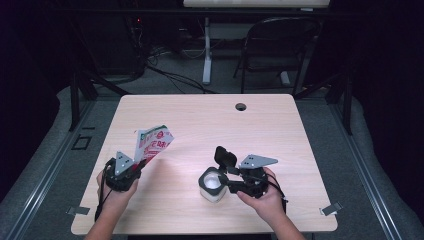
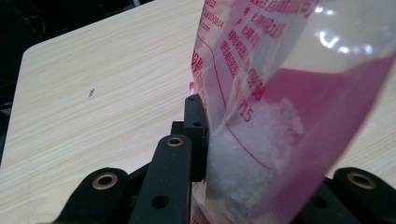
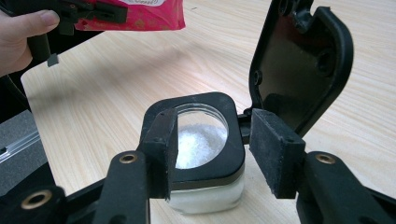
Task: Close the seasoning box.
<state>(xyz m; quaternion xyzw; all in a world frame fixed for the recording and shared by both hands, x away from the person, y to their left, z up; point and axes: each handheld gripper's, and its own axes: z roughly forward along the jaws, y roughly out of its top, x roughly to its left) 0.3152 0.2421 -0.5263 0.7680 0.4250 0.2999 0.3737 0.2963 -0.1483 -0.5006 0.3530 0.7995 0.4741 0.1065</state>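
My left gripper (image 1: 131,167) sat at the lower left of the high view, its jaws pinched on the bottom of a pink and white bag (image 1: 152,142) that leaned up and to the right, clear of the table (image 1: 280,125); white grains (image 2: 261,140) lay inside it. My right gripper (image 1: 231,176), right of centre, had its jaws spread around the jar (image 1: 211,186), one over its mouth, one at the hinge of the raised black lid (image 1: 225,156). The jar stood on the table, white grains inside
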